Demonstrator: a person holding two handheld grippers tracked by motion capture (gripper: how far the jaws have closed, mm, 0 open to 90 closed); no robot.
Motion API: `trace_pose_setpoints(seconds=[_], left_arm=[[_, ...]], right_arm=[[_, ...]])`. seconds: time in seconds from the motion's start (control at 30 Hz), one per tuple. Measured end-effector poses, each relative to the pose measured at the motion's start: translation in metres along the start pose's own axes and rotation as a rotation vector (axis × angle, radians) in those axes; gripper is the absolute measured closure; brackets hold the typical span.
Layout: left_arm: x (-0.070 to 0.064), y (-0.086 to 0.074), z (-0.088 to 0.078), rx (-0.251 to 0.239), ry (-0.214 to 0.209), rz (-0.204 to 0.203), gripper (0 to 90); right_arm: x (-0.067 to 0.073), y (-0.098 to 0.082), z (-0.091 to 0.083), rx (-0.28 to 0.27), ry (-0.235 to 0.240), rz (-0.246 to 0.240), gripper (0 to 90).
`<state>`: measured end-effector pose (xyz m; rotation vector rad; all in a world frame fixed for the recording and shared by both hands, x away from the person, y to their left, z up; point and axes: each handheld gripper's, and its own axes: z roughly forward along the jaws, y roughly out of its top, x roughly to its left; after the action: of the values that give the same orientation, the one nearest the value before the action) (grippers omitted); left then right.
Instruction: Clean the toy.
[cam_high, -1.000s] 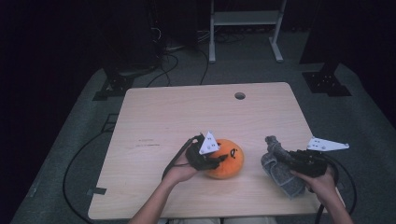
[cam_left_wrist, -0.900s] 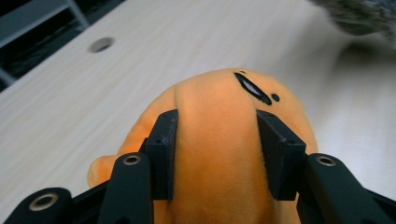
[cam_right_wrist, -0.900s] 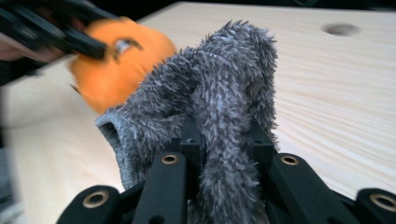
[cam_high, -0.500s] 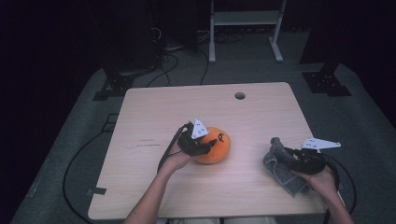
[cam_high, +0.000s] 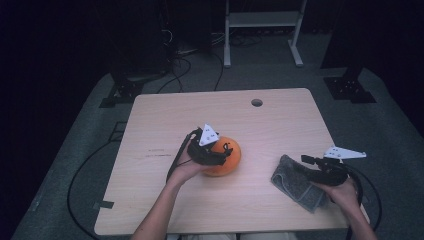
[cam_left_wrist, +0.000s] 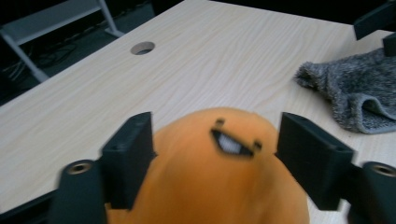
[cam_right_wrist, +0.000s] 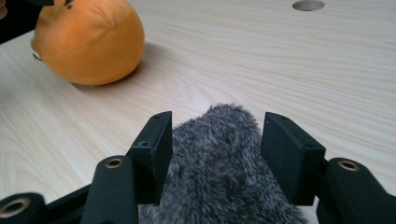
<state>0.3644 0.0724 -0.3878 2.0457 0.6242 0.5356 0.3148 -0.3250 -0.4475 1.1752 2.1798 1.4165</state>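
An orange round plush with a stitched face (cam_high: 231, 162) rests on the wooden table (cam_high: 165, 125) near its middle. My left gripper (cam_high: 227, 150) reaches over it from the left. In the left gripper view its jaws (cam_left_wrist: 215, 154) have just been opening and straddle the plush (cam_left_wrist: 210, 186), which looks round and unsqueezed. A grey furry cloth (cam_high: 292, 182) lies near the front right. My right gripper (cam_high: 309, 167) is at its right end. Its jaws (cam_right_wrist: 217, 149) have just been opening and stand on either side of the cloth (cam_right_wrist: 215, 186) with slim gaps.
A round cable hole (cam_high: 256, 102) sits near the table's far edge. Behind the table a white metal frame (cam_high: 260, 20) and dark stands rest on the floor, with cables trailing. Bare wood lies between the plush and the far edge.
The left hand carried the plush away from the front edge and to the left, then its jaws spread. The right gripper's jaws parted and the cloth, earlier bunched up, now lies lower.
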Motion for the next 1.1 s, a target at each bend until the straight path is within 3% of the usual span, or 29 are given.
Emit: trace_pose_setpoints(seconds=[0.4,0.57,0.73,0.77,0.83,1.07,1.1], left_arm=[[0.0,-0.003,-0.022,-0.044,0.024,0.0,18.2],[-0.001,-0.011,-0.032,-0.048,0.022,-0.015,17.5],[0.001,-0.02,-0.039,-0.051,0.044,-0.029,17.3],[0.002,-0.023,-0.041,-0.057,0.047,-0.046,17.1],[0.003,-0.025,-0.042,-0.042,0.06,-0.038,16.3],[0.004,-0.039,-0.056,-0.056,0.087,-0.052,15.6],[0.005,-0.04,-0.058,-0.057,0.087,-0.069,15.6]], right_arm=[[0.009,0.003,-0.001,-0.034,0.014,-0.002,40.5],[0.012,0.003,-0.003,-0.023,0.014,-0.01,40.2],[0.014,0.003,-0.005,-0.039,0.021,-0.012,40.0],[0.015,0.003,-0.002,-0.024,0.022,-0.015,40.0],[0.015,0.003,0.001,-0.018,0.02,-0.02,40.0],[0.018,0.004,0.002,-0.007,0.019,-0.027,40.0],[0.018,0.004,0.003,-0.012,0.02,-0.022,40.0]])
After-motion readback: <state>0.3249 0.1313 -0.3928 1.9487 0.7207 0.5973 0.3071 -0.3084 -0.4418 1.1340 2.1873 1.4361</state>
